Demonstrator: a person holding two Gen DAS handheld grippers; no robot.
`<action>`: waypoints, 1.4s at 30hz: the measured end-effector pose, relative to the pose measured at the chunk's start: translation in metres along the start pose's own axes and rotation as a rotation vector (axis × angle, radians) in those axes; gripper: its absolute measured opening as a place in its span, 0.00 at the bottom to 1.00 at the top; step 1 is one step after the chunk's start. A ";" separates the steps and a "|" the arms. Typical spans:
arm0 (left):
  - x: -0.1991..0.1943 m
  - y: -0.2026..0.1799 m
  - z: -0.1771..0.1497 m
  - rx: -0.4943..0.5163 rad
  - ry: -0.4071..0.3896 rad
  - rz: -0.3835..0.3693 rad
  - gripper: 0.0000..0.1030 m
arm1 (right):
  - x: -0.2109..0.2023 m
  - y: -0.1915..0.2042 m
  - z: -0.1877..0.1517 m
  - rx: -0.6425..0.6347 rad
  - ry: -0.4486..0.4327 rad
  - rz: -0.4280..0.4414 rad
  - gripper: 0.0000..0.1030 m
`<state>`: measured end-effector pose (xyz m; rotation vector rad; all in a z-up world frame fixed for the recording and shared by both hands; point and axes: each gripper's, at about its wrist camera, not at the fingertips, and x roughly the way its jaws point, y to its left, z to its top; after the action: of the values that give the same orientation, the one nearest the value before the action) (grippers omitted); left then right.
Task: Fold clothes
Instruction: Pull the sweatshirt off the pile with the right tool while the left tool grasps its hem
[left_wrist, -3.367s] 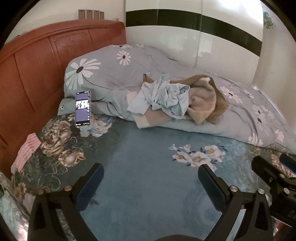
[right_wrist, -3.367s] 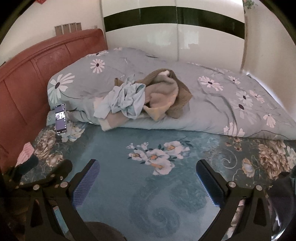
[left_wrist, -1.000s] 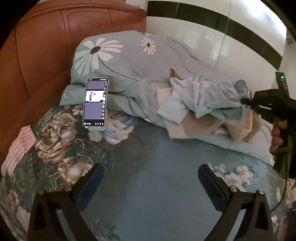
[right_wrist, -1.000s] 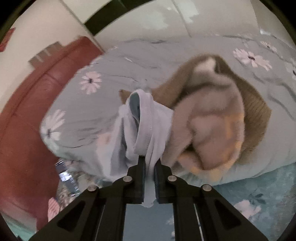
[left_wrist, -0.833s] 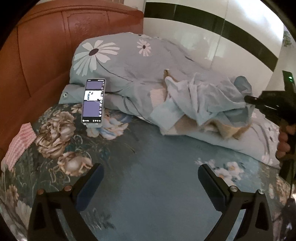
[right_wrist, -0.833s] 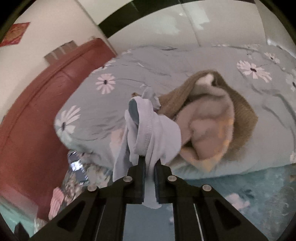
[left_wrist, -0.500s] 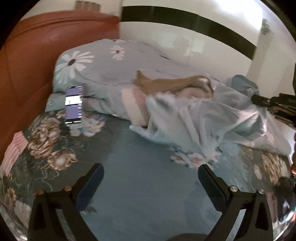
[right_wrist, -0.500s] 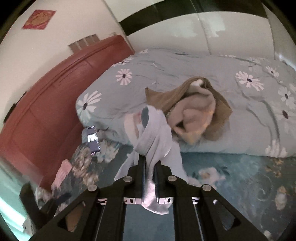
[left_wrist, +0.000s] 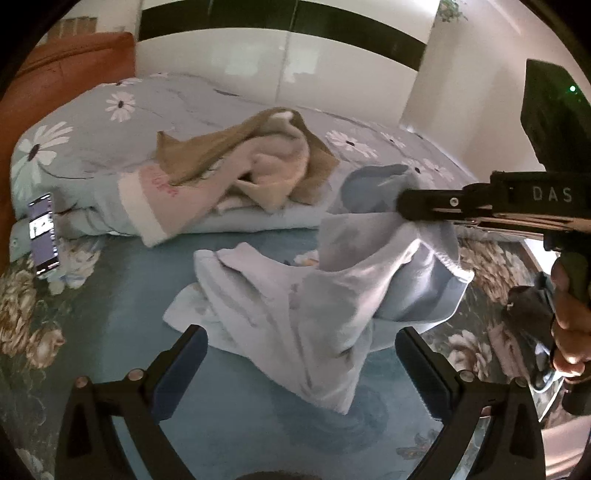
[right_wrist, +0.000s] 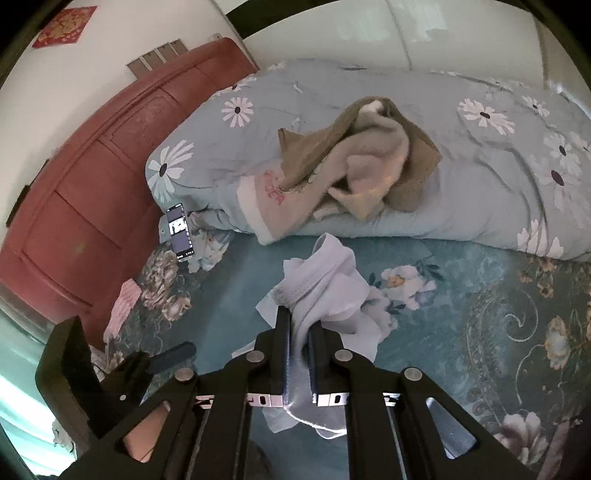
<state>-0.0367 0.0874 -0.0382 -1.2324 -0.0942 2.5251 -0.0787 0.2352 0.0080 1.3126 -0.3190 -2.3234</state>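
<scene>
Teal floral bedding (left_wrist: 129, 295) makes up the open working area at the near side of the bed, with a rolled daisy-print duvet (right_wrist: 461, 155) lying along the far side against the white wardrobe. A moment ago the light blue garment (left_wrist: 295, 295) sat crumpled on top of that duvet, draped over the brown and beige clothes (left_wrist: 258, 155); it has since been pulled clear and now rests partly on the flat bedding, its lower folds touching the sheet while its upper edge hangs lifted. The right gripper (right_wrist: 299, 332) has its fingers (right_wrist: 282, 354) pressed together on a bunched band of that fabric, and has carried it down from the pile. The left gripper (left_wrist: 295, 369) hovers just above the garment's near edge with its fingers (left_wrist: 181, 365) spread wide, holding nothing. This means one piece is now separated from the heap and sits over a clear spot, so the likely next step is spreading it flat, probably with the free gripper taking a second corner. A phone (left_wrist: 44, 236) leans propped against the duvet's left end, near the red-brown headboard (right_wrist: 92, 177), well apart from the cloth. The brown pile remains on the duvet, untouched.
</scene>
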 end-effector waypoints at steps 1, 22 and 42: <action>0.003 -0.001 0.001 -0.002 0.006 -0.004 0.99 | 0.001 -0.001 -0.001 0.001 0.004 0.000 0.08; -0.017 0.027 0.037 -0.143 -0.054 0.029 0.03 | -0.017 -0.027 -0.017 0.045 0.003 -0.035 0.08; -0.239 0.069 0.061 -0.111 -0.486 0.219 0.03 | -0.185 0.072 -0.005 -0.269 -0.338 -0.126 0.06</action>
<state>0.0341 -0.0489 0.1666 -0.6661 -0.2248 2.9984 0.0269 0.2633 0.1731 0.8333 -0.0242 -2.5856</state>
